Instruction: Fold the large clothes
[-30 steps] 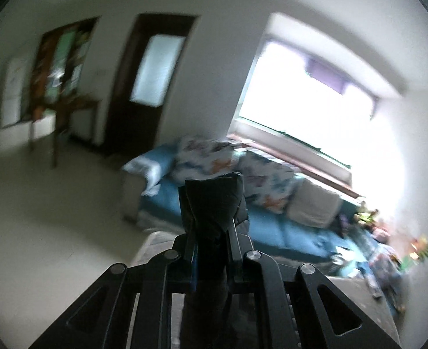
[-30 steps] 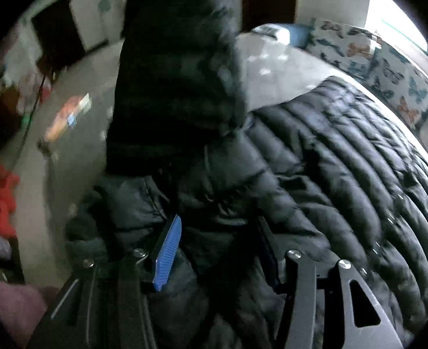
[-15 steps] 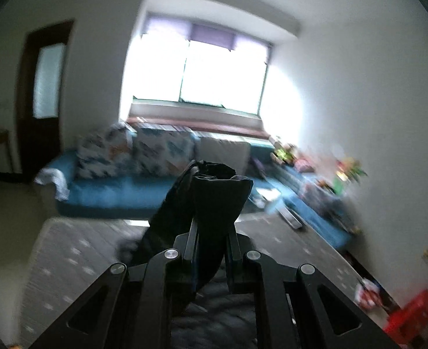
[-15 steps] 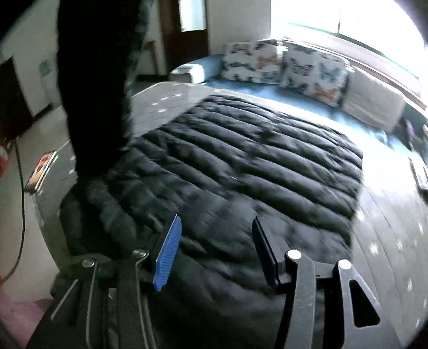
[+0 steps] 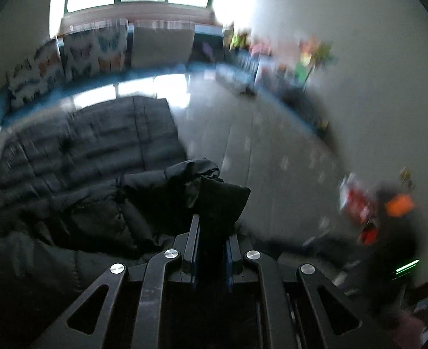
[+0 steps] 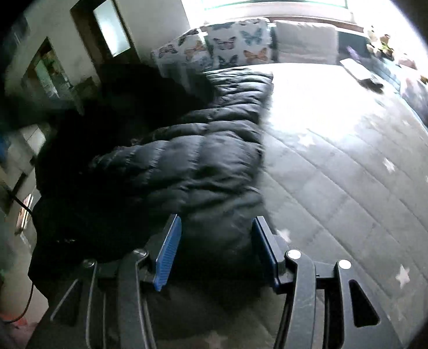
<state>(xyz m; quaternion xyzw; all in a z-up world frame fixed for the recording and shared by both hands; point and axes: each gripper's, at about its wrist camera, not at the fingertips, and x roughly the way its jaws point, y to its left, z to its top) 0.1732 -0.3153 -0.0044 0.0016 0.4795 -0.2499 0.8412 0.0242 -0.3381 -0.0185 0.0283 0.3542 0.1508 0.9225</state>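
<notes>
While the left gripper point(image 5: 211, 232) fingers stay clenched on a fold of the black quilted puffer jacket point(image 5: 91, 157), that cuff, raised against the window a second ago, now sits low over the jacket's body on the grey star-patterned mattress point(image 6: 344, 160). Right gripper point(image 6: 216, 241) fingers stand released, straddling the jacket's hem.

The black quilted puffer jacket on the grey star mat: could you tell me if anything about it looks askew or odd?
The black quilted puffer jacket lies bunched and doubled over at the left edge of the grey star-patterned mat, not flat. The left tool pinches its cuff; nothing looks torn.
</notes>
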